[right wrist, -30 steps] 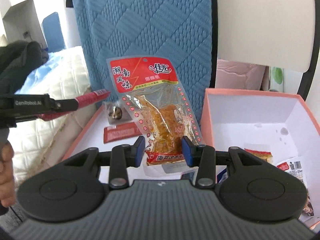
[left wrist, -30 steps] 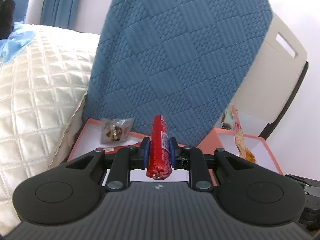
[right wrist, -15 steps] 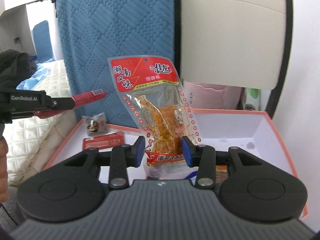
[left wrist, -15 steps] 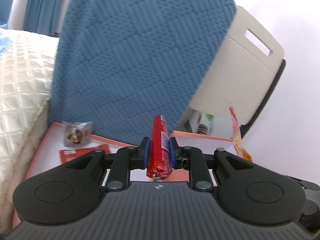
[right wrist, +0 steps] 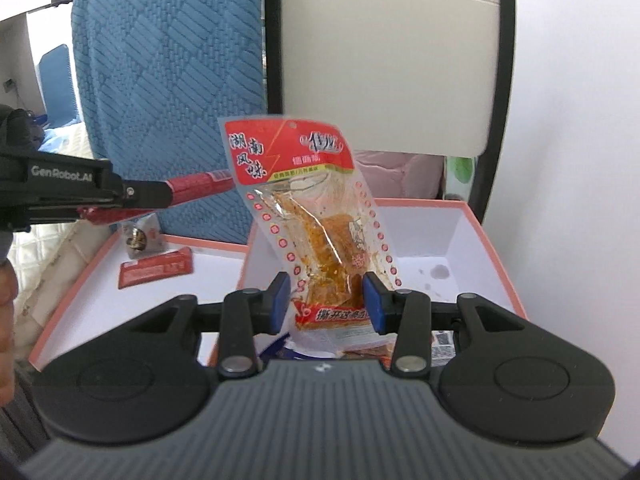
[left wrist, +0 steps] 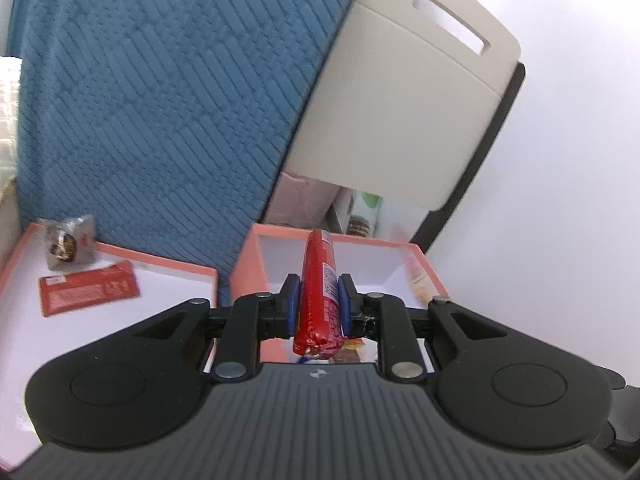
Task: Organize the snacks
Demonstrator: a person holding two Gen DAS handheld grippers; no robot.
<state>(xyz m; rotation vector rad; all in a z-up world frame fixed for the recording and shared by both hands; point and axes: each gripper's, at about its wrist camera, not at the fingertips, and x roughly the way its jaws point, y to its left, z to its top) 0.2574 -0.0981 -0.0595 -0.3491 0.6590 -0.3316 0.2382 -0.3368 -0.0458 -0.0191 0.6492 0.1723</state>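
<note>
Red sausage stick (left wrist: 319,288) sits pinched lengthwise in the left tongs (left wrist: 319,306), while the right tongs (right wrist: 325,300) clamp a spicy snack pouch (right wrist: 316,220) by its bottom edge; both hang over the deep orange-rimmed box (right wrist: 486,236), probably for dropping in.

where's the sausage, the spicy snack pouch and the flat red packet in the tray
sausage (left wrist: 320,288), left wrist view, middle of its red casing
spicy snack pouch (right wrist: 320,236), right wrist view, clear middle
flat red packet (left wrist: 89,288), left wrist view, centre of its face
</note>
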